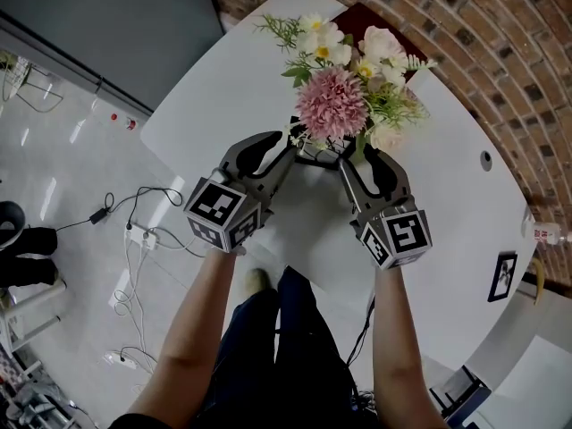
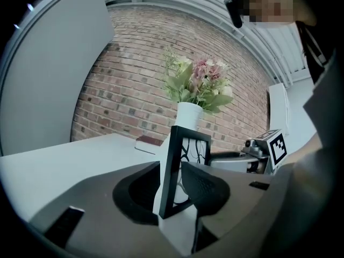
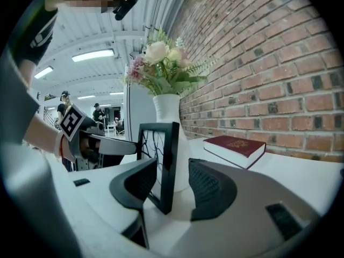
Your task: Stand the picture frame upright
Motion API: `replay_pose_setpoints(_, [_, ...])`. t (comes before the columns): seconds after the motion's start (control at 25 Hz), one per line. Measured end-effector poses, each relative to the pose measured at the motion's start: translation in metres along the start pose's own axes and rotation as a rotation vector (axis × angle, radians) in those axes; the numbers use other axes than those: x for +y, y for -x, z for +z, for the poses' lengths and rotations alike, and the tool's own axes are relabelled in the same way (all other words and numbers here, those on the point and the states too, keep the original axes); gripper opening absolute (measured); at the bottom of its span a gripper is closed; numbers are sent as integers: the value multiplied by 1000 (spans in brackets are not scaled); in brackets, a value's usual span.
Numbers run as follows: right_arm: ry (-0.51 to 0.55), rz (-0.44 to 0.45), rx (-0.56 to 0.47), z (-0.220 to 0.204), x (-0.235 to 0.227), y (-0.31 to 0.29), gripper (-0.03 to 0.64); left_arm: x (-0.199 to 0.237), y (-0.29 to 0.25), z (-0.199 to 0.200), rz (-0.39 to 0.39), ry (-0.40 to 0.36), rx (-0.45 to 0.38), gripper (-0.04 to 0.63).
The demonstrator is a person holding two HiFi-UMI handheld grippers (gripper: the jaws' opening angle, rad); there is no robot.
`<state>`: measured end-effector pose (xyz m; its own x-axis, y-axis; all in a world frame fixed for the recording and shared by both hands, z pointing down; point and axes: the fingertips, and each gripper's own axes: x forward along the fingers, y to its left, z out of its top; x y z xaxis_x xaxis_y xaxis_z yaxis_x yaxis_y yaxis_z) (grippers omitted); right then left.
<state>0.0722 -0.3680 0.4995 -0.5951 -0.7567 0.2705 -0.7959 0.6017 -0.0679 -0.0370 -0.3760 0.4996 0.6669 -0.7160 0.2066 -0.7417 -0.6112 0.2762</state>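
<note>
A small black picture frame [image 1: 317, 156] stands upright on the white table [image 1: 214, 114], just in front of a white vase [image 2: 188, 116] of flowers [image 1: 344, 88]. My left gripper [image 1: 288, 150] reaches its left end and my right gripper [image 1: 353, 155] its right end. In the left gripper view the frame [image 2: 181, 168] sits edge-on between the jaws of my left gripper [image 2: 177, 186], with the pads standing off it. In the right gripper view the frame [image 3: 161, 163] stands between the wide jaws of my right gripper [image 3: 172, 183], with a gap on each side.
A dark red book [image 3: 236, 147] lies flat by the brick wall [image 3: 279, 63] behind the vase. Another small framed picture [image 1: 503, 275] sits near the table's right edge. Cables and a power strip [image 1: 134, 235] lie on the floor to the left.
</note>
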Motion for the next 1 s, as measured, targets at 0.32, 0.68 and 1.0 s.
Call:
replay_pose_setpoints(0.32, [-16, -26, 35, -8, 5, 11, 148, -2, 9, -7, 8, 3, 21, 132])
replay_pose_setpoints(0.68, [-19, -43, 34, -9, 19, 29, 42, -9, 25, -9, 15, -8, 30, 88])
replay_pose_setpoints(1.0, [-20, -39, 10, -1, 40, 47, 5, -22, 44, -7, 18, -21, 33, 23])
